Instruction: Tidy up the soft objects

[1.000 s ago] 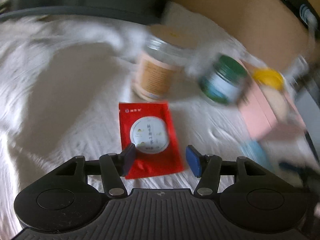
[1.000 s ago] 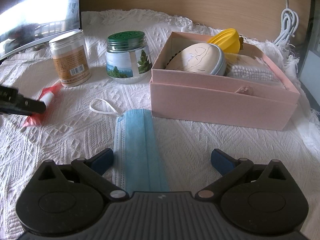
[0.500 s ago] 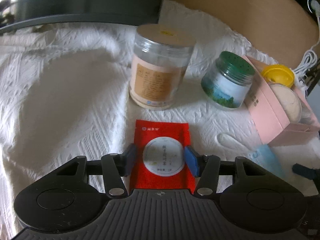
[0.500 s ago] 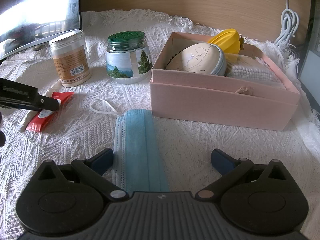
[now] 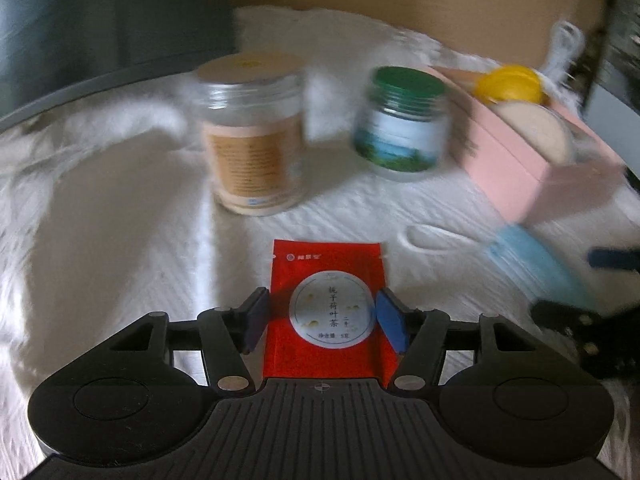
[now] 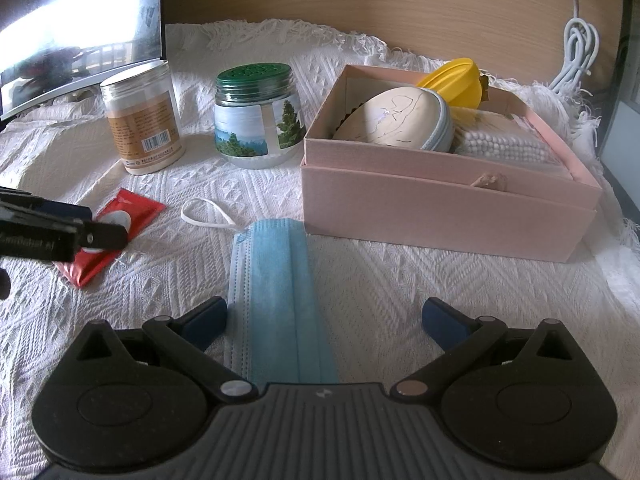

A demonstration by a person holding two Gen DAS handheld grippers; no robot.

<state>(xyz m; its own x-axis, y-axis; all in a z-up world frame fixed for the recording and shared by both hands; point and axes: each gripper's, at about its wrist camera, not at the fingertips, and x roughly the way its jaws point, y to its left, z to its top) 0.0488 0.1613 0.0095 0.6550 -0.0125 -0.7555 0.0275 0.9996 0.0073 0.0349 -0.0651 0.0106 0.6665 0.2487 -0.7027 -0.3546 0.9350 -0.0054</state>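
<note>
A red tea sachet point(image 5: 328, 312) with a round white label lies between the pads of my left gripper point(image 5: 326, 322), which touch its two side edges. It also shows in the right wrist view point(image 6: 120, 224), lifted at one end beside the left gripper point(image 6: 60, 232). A blue face mask point(image 6: 276, 300) lies flat on the white cloth, its near end between the fingers of my open right gripper point(image 6: 324, 320). The pink box point(image 6: 440, 204) holds a beige pouch point(image 6: 396, 120), a yellow item point(image 6: 456, 80) and a white beaded piece point(image 6: 504, 146).
A clear jar with an orange label point(image 6: 144, 120) and a green-lidded jar point(image 6: 256, 116) stand behind the sachet. A white cable point(image 6: 576, 52) hangs at the wooden back wall. A dark monitor point(image 6: 72, 28) stands at the back left.
My left gripper has closed in on the red sachet and swung right with it; the view is blurred from motion. The right gripper and the mask have not moved.
</note>
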